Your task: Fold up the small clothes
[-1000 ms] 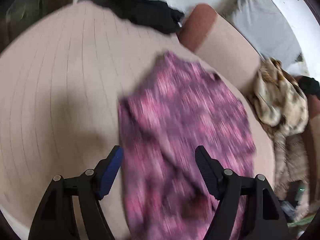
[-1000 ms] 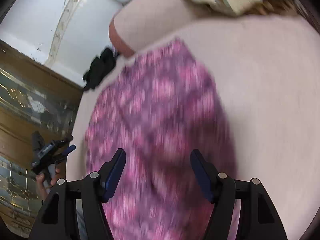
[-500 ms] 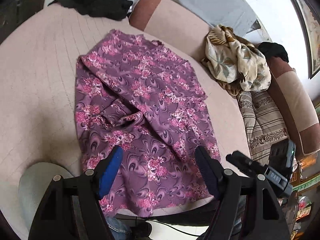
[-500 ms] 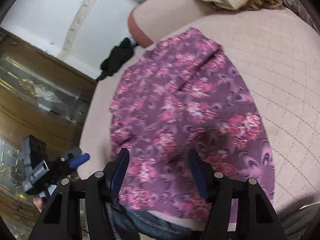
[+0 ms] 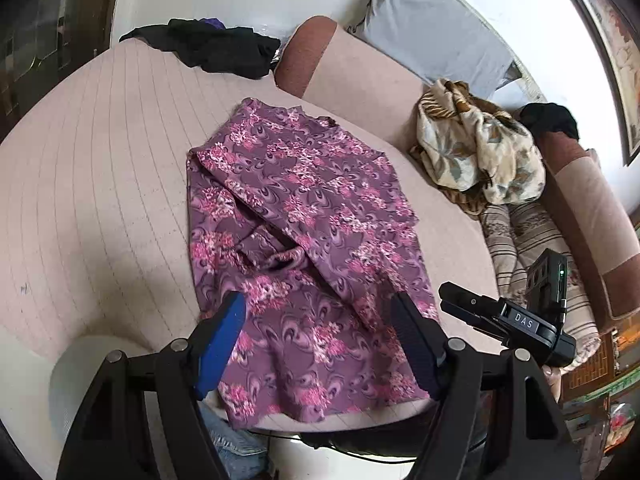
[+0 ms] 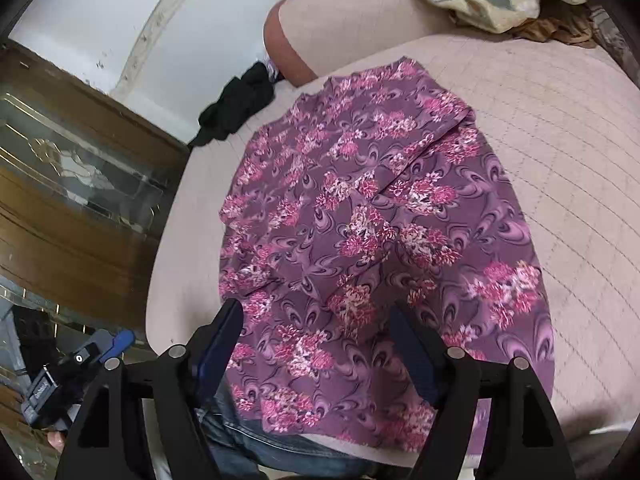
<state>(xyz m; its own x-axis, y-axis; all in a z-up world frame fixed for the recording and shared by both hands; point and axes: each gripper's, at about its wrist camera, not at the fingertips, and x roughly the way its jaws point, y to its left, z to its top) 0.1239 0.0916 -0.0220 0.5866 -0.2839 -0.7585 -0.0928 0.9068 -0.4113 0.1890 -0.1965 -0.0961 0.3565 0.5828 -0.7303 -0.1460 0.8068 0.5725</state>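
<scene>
A purple floral garment (image 5: 304, 240) lies spread on a pink quilted bed (image 5: 92, 184), its long axis running from the near edge at the bottom of the frame up toward the bolster (image 5: 352, 76) at upper centre. Both tools hang above the near hem, clear of the cloth. The left gripper (image 5: 320, 340) stands with its jaws apart and nothing between them; in its view the hem fills the gap and spills to lower centre. The right gripper (image 6: 316, 344) is likewise empty, its jaws having just been opening, with only cloth seen far below between them. In the left view the right tool shows at lower right, off the garment's right edge, so that hand looks nearer the right hem corner, while the left hand sits closer to the rumpled fold at centre left. The cloth is not yet flat: a bunched ridge crosses its middle. Folding appears barely begun, and the next move likely depends on each tool dropping to its own side of the hem. A black heap (image 5: 216, 48) rests at upper left, a patterned blanket (image 5: 476, 148) at right, both well apart from the garment.
</scene>
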